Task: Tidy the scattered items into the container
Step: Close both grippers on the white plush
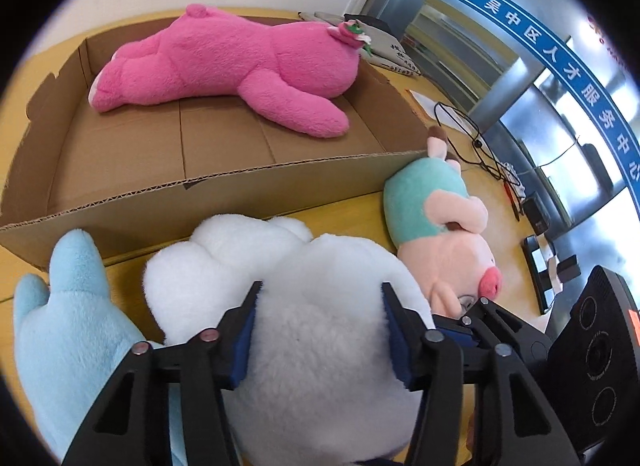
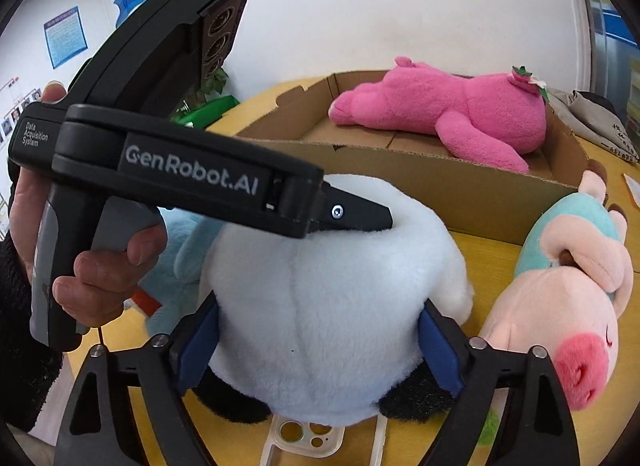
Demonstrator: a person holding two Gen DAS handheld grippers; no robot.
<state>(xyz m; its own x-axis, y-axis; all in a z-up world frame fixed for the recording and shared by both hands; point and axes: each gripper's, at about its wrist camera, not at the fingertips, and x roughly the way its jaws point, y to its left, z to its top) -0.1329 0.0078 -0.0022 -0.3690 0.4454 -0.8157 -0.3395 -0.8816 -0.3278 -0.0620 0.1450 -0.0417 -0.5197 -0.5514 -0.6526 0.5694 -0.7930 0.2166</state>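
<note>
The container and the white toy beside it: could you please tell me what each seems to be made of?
The container looks like matte brown corrugated cardboard: fluting shows along its cut edge. The white toy seems to be soft fuzzy plush fabric, judging by its pile.

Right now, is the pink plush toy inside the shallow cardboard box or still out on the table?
Inside. The pink plush toy lies flat on the floor of the cardboard box, within its walls.

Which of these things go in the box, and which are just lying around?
For the job: shallow brown cardboard box; pink plush bear, already inside; fluffy white plush toy; light blue plush toy; pink-and-teal plush pig.

Just lying about: clear phone case; black cable; grey cloth bag.
</note>
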